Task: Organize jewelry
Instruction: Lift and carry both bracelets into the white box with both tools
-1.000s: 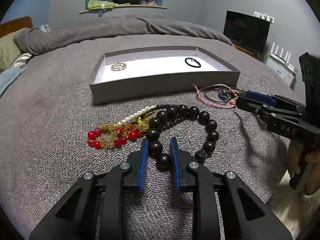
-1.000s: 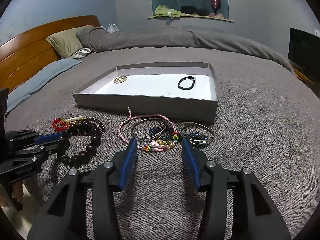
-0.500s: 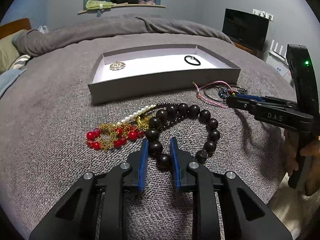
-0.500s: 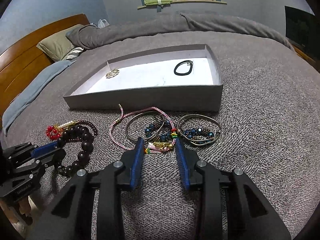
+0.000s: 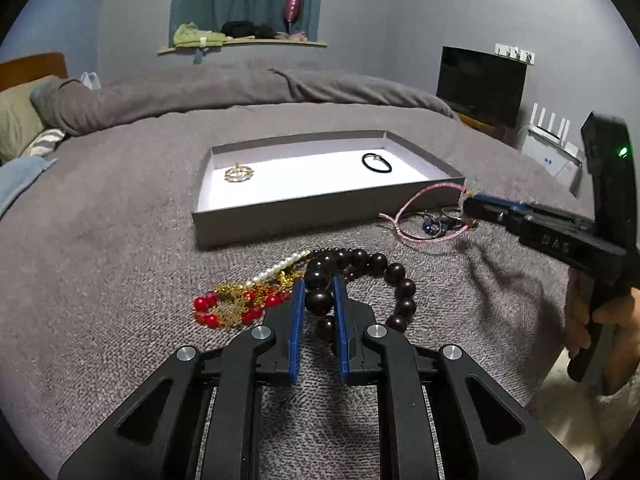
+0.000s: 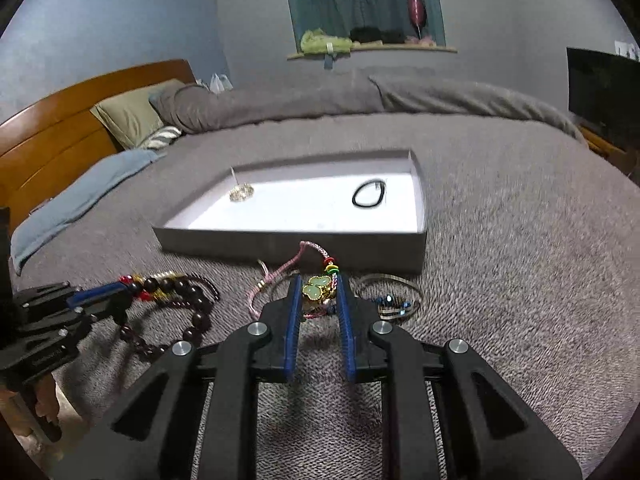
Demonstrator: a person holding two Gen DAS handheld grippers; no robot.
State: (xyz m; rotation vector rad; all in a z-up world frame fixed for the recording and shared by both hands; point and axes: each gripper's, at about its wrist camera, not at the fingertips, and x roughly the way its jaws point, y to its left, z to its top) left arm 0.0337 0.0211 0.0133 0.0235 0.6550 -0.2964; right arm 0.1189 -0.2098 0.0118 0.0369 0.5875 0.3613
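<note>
On the grey bedspread my left gripper [image 5: 318, 280] is closing its jaws on a dark wooden bead bracelet [image 5: 394, 272], and one bead sits pinched between the blue pads. Red beads on a gold chain [image 5: 236, 304] and a pearl strand [image 5: 276, 268] lie just left of it. My right gripper [image 6: 319, 278] is also closing, with the pads pressing a pink cord bracelet with a green clover charm [image 6: 316, 291]. The cord arches up off the bed. A grey tray [image 5: 320, 216] behind holds a gold brooch [image 5: 239, 173] and a black hair tie [image 5: 376, 162].
Silver bangles with blue beads [image 6: 390, 300] lie right of the right gripper. A rolled duvet [image 6: 320, 96], pillows [image 6: 128, 116] and a wooden headboard [image 6: 60, 128] are behind the tray. A TV [image 5: 480, 84] and a router [image 5: 550, 148] stand beyond the bed's right edge.
Both grippers have closed. The left now pinches a dark bead. The right has narrowed from wide open onto the charm and raised the pink cord off the bed.
</note>
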